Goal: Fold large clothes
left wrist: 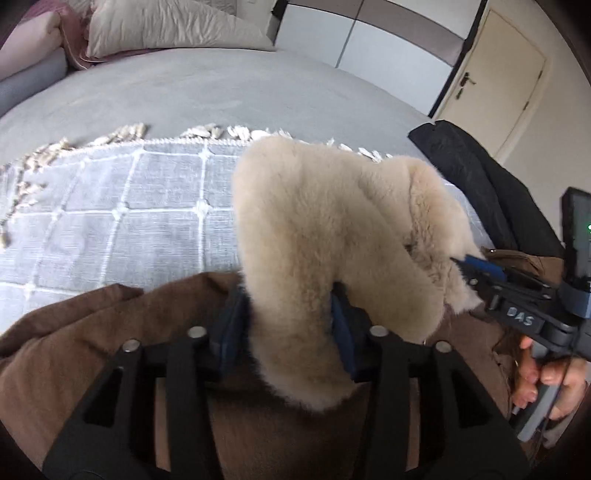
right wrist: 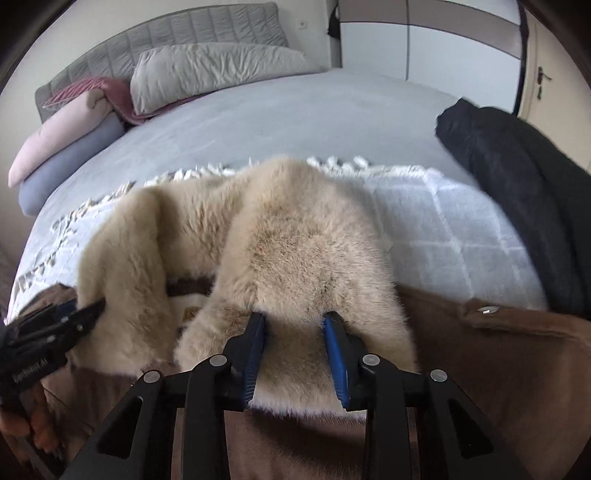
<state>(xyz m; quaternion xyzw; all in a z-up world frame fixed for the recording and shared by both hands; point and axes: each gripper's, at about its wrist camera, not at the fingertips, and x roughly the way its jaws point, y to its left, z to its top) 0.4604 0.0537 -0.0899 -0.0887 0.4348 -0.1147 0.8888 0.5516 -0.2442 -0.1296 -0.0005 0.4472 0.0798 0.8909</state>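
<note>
Left wrist view: checked throw (left wrist: pixel 122 206) with a fringe spread over the grey bed (left wrist: pixel 207 88), pillows (left wrist: pixel 166 26) at the far end. Brown coat (left wrist: pixel 74 332) lies bunched at the near edge of the bed, on the throw. Left tool (left wrist: pixel 291 328) is part spread, its blue pads on either side of a thick fold of the coat's cream fur lining (left wrist: pixel 325 229); fur fills the gap, pinched. Further right, right tool (left wrist: pixel 476 266) bites the same fur from the side, a hand (left wrist: pixel 546 380) on its handle. Black garment (left wrist: pixel 491 184) lies at the bed's right edge, door (left wrist: pixel 502 74) behind.

Right wrist view: left tool (right wrist: pixel 88 308) at far left, tips buried in fur lining (right wrist: pixel 295 236). Centre, right tool (right wrist: pixel 295 321) with pads narrowly apart, fur pressed between them. Brown coat (right wrist: pixel 498 354) runs right under the fur, a metal snap (right wrist: pixel 487 309) showing. Black garment (right wrist: pixel 517 184) far right.
</note>
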